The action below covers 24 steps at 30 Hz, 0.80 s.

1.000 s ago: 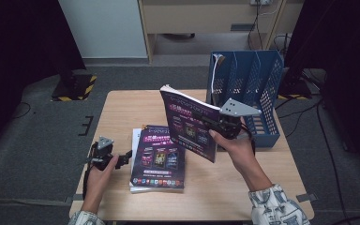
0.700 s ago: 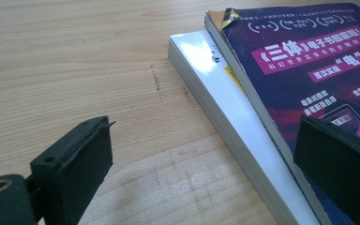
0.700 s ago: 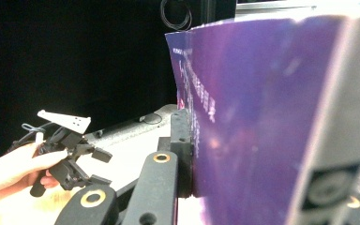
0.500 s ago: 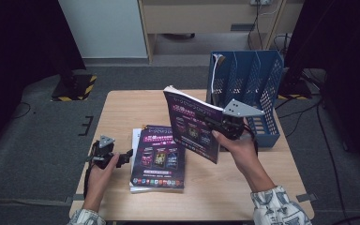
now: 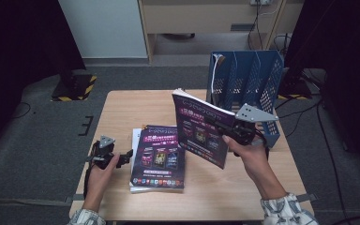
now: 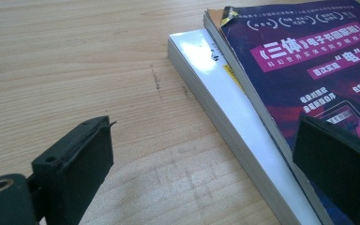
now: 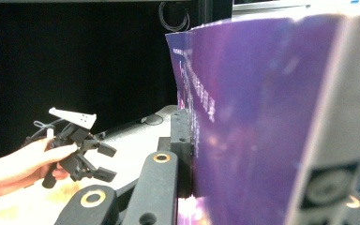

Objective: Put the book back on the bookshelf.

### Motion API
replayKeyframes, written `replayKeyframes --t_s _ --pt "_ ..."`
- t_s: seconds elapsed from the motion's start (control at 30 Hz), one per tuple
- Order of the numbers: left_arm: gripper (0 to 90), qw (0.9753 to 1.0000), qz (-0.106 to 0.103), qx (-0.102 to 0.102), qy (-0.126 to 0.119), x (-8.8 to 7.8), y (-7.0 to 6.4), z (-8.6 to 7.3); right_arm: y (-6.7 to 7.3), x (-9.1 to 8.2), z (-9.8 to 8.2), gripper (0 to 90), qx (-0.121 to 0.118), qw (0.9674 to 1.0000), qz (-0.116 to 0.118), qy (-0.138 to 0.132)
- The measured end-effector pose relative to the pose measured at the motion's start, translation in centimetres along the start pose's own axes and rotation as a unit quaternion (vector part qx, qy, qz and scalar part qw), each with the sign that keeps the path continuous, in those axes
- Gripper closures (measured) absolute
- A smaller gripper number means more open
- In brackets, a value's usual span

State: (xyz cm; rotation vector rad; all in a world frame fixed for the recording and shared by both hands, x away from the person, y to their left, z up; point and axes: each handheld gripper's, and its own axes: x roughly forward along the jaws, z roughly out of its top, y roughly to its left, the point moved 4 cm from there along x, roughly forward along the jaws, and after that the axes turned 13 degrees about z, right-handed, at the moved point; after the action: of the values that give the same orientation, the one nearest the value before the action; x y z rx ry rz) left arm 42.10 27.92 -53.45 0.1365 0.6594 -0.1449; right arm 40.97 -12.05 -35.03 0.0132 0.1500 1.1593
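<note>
While right hand-held gripper (image 5: 221, 127) clamps purple book (image 5: 199, 127), left (image 5: 122, 157) idles open.

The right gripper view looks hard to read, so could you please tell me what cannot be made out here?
- Right gripper view: the held book is blurred; its cover text is unreadable, and it hides the far jaw.
- High view: the book covers the right gripper jaws.
- Left gripper view: the stack's lower white book has its cover hidden under the purple book.
</note>
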Motion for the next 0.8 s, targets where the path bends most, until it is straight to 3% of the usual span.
replayKeyframes --t_s 0.8 --pt "5.2 1.0 0.0 0.007 0.002 0.1 -0.2 0.0 0.6 -6.1 -0.1 82.5 -0.006 0.9998 -0.021 0.0"
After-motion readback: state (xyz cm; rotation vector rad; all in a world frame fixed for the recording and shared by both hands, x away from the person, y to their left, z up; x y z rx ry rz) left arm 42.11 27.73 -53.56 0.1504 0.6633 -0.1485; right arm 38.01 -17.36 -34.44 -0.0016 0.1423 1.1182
